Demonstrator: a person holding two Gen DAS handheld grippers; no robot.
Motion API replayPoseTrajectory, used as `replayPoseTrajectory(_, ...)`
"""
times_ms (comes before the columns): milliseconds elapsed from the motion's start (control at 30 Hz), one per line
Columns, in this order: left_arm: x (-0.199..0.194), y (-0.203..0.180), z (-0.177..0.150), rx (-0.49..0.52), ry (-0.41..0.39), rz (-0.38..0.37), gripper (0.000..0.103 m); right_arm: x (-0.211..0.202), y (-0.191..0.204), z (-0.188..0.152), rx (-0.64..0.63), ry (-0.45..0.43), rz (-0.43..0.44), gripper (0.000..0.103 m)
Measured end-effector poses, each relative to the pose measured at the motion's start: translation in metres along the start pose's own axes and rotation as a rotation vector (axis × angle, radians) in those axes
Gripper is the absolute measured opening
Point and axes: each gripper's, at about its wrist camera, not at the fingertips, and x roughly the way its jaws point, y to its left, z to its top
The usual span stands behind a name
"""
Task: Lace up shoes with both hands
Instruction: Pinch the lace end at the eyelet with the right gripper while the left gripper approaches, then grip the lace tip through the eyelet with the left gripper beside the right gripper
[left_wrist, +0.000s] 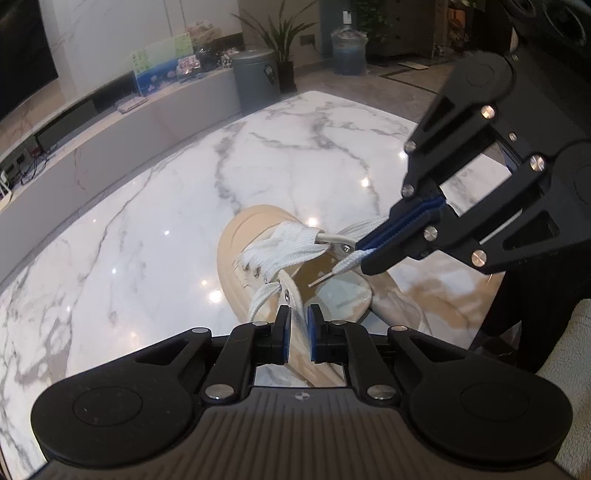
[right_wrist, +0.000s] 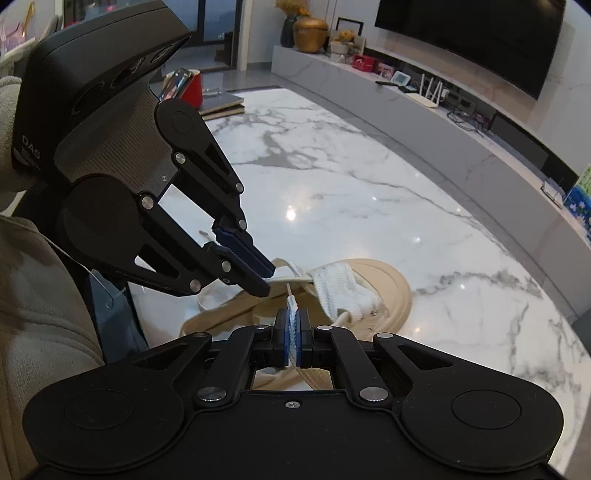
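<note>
A beige shoe (left_wrist: 236, 251) (right_wrist: 388, 291) lies on the white marble table (left_wrist: 147, 240), its lower eyelets crossed by a white lace (left_wrist: 280, 247). My left gripper (left_wrist: 299, 314) (right_wrist: 264, 282) is shut on the near eyelet flap (left_wrist: 291, 295) at the shoe's open top. My right gripper (left_wrist: 364, 254) (right_wrist: 293, 314) is shut on the free lace end (left_wrist: 347, 264) (right_wrist: 291, 306). The lace's thin tip (left_wrist: 319, 281) pokes out past the pads, over the shoe's opening and close to the held flap. The shoe's heel is hidden behind the gripper bodies.
A red cup (right_wrist: 192, 88) and a flat book (right_wrist: 221, 105) sit at the table's far end. Beyond the table stand a grey bin (left_wrist: 255, 74), a water bottle (left_wrist: 349, 51) and a long low bench (right_wrist: 424, 99). A person's light sleeve (right_wrist: 37, 295) fills the left edge.
</note>
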Motion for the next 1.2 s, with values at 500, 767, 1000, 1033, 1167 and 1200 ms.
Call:
replayPoseTrajectory(500,0.001,0.002,0.001,-0.011,0.018,-0.006,0.009,0.011,-0.006,-0.008,0.068,-0.041,0.019,0.002)
replayPoseTrajectory(767,0.001,0.002,0.000,-0.002,0.024,0.001,0.009,0.012,-0.006,-0.008,0.075,-0.053,0.035,0.002)
replayPoseTrajectory(1000,-0.002,-0.002,0.002,0.033,0.033,-0.010,0.010,0.021,-0.006,-0.003,0.076,-0.049,0.054,0.002)
replayPoseTrajectory(1033,-0.002,-0.002,0.002,0.042,0.034,-0.010,0.010,0.022,-0.006,-0.002,0.077,-0.049,0.054,0.002)
replayPoseTrajectory(1167,-0.006,-0.004,0.003,0.104,0.041,0.003,0.010,0.025,-0.008,0.002,0.067,-0.045,0.053,0.002)
replayPoseTrajectory(1200,-0.008,-0.004,0.003,0.126,0.041,0.009,0.010,0.026,-0.008,0.003,0.059,-0.040,0.052,0.002)
